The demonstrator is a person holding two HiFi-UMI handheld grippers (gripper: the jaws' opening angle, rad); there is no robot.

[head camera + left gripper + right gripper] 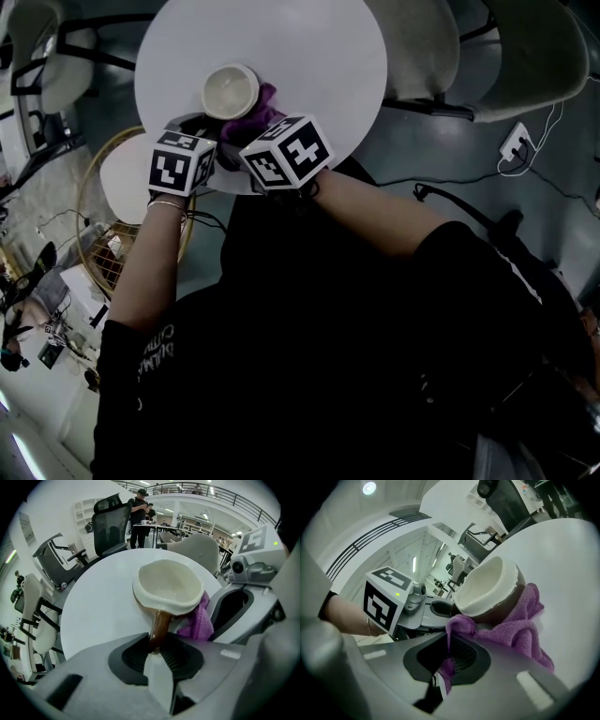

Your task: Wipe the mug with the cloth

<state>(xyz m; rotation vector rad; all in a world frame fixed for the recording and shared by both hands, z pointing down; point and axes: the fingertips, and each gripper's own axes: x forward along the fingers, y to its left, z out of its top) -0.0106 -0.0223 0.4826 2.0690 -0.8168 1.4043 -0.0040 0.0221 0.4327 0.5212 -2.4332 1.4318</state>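
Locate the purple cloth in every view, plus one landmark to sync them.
Head view: purple cloth sits upper centre, against the right side of the mug.
Left gripper view: right of centre, showing below the mug's right edge.
Right gripper view: centre to lower right, bunched against the mug, one end pinched in the right gripper.
Shared landmark: the brown, cream-lined mug, visible in all three views.
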